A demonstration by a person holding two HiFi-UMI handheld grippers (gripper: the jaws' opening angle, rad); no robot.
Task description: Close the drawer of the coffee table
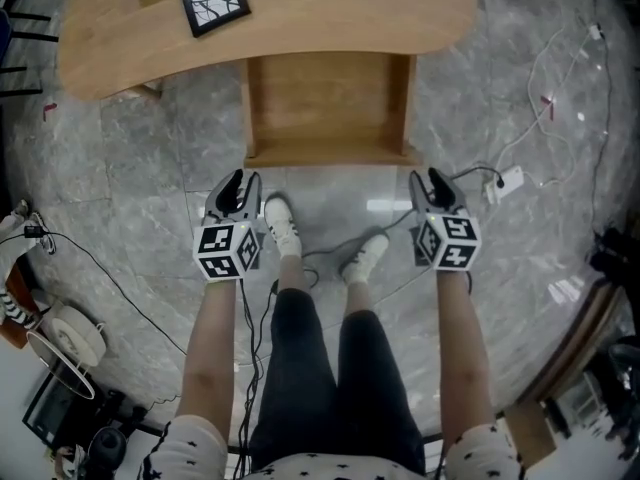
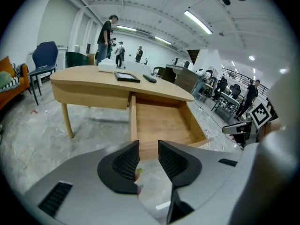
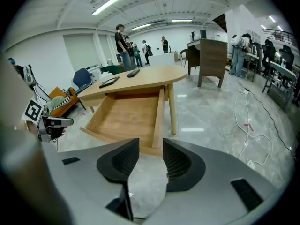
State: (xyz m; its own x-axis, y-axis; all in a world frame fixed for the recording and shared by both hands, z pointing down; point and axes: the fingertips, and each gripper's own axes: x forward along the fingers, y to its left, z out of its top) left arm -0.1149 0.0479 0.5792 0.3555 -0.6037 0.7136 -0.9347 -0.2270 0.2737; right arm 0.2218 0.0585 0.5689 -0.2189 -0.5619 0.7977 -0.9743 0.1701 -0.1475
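Empty pale wooden drawer (image 1: 325, 108) stands pulled out of the curved light-wood coffee table (image 1: 300, 28), its front rail crosswise just ahead of left gripper (image 1: 245, 180) and right gripper (image 1: 428, 178), equally near, jaws parted, holding nothing.

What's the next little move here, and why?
Probably bring both grippers forward against the front of the drawer. It stands pulled far out of the coffee table and looks empty. The left gripper and right gripper hang just short of its front corners, jaws apart, holding nothing.
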